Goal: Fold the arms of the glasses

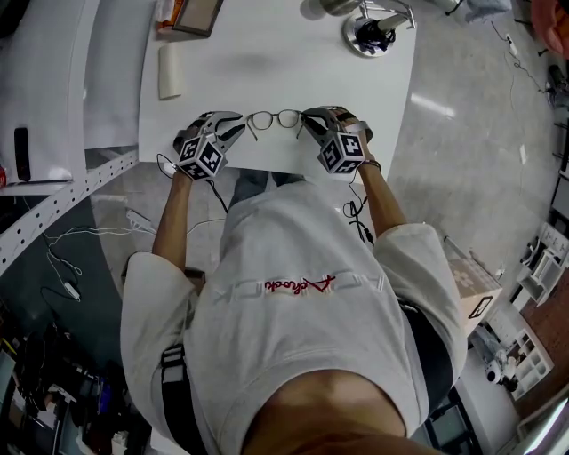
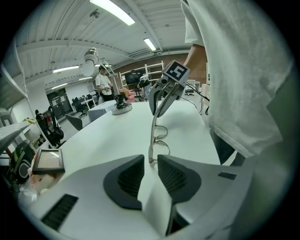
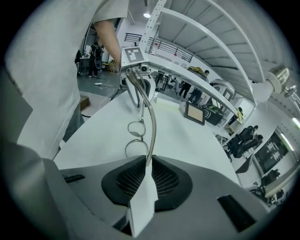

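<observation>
Glasses (image 1: pixel 274 119) sit just inside the near edge of the white surface (image 1: pixel 267 164), arms not yet folded, spanning between your left gripper (image 1: pixel 236 125) and right gripper (image 1: pixel 313 121). Left jaws stand wide with one temple tip in the gap, untouched; right jaws are narrow, the other temple runs between them and the pads don't look to be pinching it. Clutter is all far-side and well apart: white block (image 1: pixel 170 71) and framed panel (image 1: pixel 197 15) far left, round-based stand (image 1: pixel 373 34) far right, with bare surface between for moving; your torso crowds the near edge and the surface drops to floor on your right.
</observation>
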Motion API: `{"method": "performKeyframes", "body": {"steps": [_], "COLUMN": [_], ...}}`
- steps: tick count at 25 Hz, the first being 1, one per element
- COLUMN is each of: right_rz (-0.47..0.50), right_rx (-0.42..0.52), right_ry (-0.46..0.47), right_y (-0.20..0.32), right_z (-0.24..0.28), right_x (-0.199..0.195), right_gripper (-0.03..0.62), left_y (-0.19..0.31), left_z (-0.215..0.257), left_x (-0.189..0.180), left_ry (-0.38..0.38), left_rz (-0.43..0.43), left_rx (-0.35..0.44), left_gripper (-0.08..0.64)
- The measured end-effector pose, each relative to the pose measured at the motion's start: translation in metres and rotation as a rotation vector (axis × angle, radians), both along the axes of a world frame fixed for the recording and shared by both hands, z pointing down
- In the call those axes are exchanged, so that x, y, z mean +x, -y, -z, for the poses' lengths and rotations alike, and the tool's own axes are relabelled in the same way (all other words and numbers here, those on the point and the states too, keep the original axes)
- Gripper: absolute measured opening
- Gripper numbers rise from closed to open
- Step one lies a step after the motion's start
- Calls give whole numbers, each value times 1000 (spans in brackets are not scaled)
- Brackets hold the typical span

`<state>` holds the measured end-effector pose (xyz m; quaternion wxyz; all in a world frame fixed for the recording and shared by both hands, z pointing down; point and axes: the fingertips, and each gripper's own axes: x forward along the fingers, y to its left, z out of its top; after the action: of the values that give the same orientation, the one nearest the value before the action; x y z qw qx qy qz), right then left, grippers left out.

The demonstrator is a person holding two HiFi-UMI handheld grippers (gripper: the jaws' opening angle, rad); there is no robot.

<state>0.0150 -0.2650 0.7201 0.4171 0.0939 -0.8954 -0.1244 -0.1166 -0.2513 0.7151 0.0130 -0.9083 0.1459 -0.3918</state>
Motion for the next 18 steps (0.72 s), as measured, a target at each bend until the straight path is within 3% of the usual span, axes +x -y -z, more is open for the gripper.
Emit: {"method": "performKeyframes", "body": {"steps": [5, 8, 18], "right_rz": [33, 38, 33], "right_rx": [8, 3, -28], "right_ry": [4, 5, 17], "right_y": [-3, -2, -4], "right_z": [1, 1, 1], "right_x": [-3, -3, -1], "right_gripper": [54, 51, 49], "left_y": [3, 5, 8], "left_z": [6, 6, 0], "left_x": [9, 12, 32], "left_ry": [2, 10, 33], "left_rz": [-22, -41, -126], "left_rx": [21, 32, -1], "left_gripper": [113, 55, 55]}}
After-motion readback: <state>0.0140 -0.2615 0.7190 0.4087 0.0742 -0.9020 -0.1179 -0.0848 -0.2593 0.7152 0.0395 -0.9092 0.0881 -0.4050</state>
